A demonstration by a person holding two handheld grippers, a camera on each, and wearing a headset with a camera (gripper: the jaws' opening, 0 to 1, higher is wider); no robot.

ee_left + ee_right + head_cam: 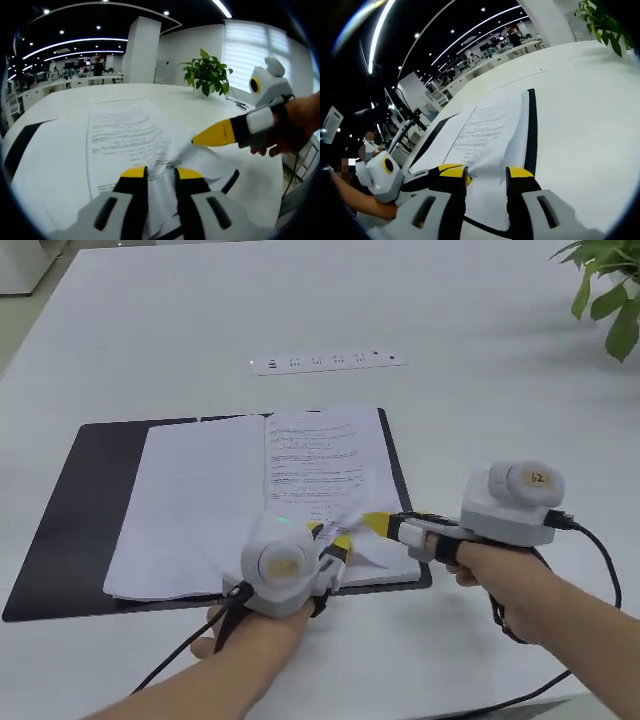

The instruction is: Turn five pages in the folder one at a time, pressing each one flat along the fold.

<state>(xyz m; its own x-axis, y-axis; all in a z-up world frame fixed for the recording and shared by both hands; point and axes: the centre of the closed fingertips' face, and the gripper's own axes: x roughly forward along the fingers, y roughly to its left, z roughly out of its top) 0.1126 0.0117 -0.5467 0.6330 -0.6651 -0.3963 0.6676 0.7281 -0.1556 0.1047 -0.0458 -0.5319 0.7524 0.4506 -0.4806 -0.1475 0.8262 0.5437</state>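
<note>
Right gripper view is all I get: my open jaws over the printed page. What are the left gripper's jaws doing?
Observer: In the left gripper view, the left gripper has its jaws open on either side of a raised wrinkle in the page.
Operator: And where is my tip against that wrinkle?
Observer: The same view shows the right gripper from the side, its yellow tip pointing into the crumpled paper just beside the left jaws. I cannot tell if it touches.
</note>
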